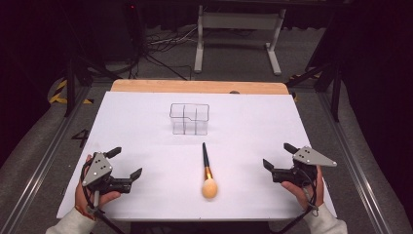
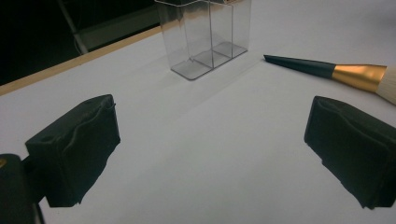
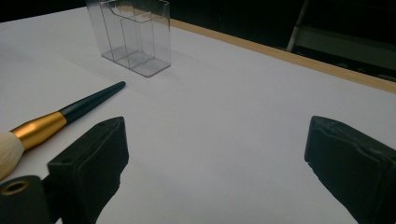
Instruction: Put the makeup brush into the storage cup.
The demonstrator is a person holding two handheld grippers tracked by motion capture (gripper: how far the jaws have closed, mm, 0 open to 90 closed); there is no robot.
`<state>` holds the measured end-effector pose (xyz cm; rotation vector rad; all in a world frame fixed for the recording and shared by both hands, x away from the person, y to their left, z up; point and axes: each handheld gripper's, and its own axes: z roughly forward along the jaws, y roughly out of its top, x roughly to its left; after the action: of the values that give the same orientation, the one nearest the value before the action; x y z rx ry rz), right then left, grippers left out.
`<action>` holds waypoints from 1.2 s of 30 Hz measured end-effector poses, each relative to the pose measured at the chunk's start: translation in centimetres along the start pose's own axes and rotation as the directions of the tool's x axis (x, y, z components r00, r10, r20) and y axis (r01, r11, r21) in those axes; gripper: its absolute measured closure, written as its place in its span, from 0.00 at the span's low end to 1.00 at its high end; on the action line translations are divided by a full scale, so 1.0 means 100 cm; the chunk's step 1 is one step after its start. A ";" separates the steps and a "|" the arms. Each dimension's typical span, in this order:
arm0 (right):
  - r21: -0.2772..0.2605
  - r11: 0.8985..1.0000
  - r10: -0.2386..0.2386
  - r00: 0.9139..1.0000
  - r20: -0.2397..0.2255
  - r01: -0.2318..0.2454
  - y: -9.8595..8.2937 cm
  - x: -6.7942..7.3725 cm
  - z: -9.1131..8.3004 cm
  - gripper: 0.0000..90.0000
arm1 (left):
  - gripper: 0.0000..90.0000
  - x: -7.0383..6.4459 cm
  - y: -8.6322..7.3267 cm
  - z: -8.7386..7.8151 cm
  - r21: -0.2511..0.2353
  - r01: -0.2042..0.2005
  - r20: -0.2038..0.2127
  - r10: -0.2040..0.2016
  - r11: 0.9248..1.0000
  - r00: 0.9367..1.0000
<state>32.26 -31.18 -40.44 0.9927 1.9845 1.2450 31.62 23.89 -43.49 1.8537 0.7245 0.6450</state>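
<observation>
A makeup brush with a dark handle, gold ferrule and pale bristles lies flat on the white table cover, handle pointing away from me. Behind it stands a clear plastic organiser with several compartments, upright and empty. My left gripper rests at the near left, open, nothing between its jaws. My right gripper rests at the near right, open too. In the left gripper view the brush lies right of the organiser. In the right gripper view the brush lies at left, below the organiser.
A wooden table edge runs along the far side. Beyond it stand a white metal frame and loose cables on the floor. Metal rails flank the table on both sides.
</observation>
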 end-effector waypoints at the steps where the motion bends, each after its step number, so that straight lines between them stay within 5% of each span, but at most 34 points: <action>1: 0.000 1.000 0.000 1.000 0.000 0.000 0.000 0.000 0.000 0.08 | 0.04 0.000 0.000 0.000 0.000 0.000 0.000 0.000 1.000 1.000; 8: 0.032 0.999 -0.015 1.000 -0.025 0.016 0.003 0.001 0.003 0.13 | 0.05 -0.003 -0.002 0.000 0.018 -0.002 0.028 0.002 1.000 1.000; 19: 0.102 0.994 -0.022 0.991 -0.129 0.035 0.012 0.000 0.013 0.14 | 0.07 -0.001 -0.003 0.003 0.053 0.011 0.029 -0.012 0.999 1.000; 26: 0.261 0.964 -0.004 0.988 -0.153 0.045 0.023 0.009 0.027 0.18 | 0.05 -0.001 -0.006 0.004 0.070 0.020 0.027 -0.022 0.997 0.999; 31: 0.306 0.950 -0.001 0.982 -0.189 0.059 0.038 0.018 0.036 0.17 | 0.05 -0.002 -0.006 0.004 0.070 0.015 0.034 -0.017 0.997 0.999; 36: 0.307 0.942 -0.062 0.972 -0.227 0.132 0.055 0.032 0.047 0.17 | 0.05 -0.002 -0.007 0.006 0.085 0.009 0.048 -0.013 0.996 0.999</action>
<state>35.79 -24.74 -37.57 0.9252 2.4325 1.0305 31.75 23.59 -44.39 1.9348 0.7391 0.5681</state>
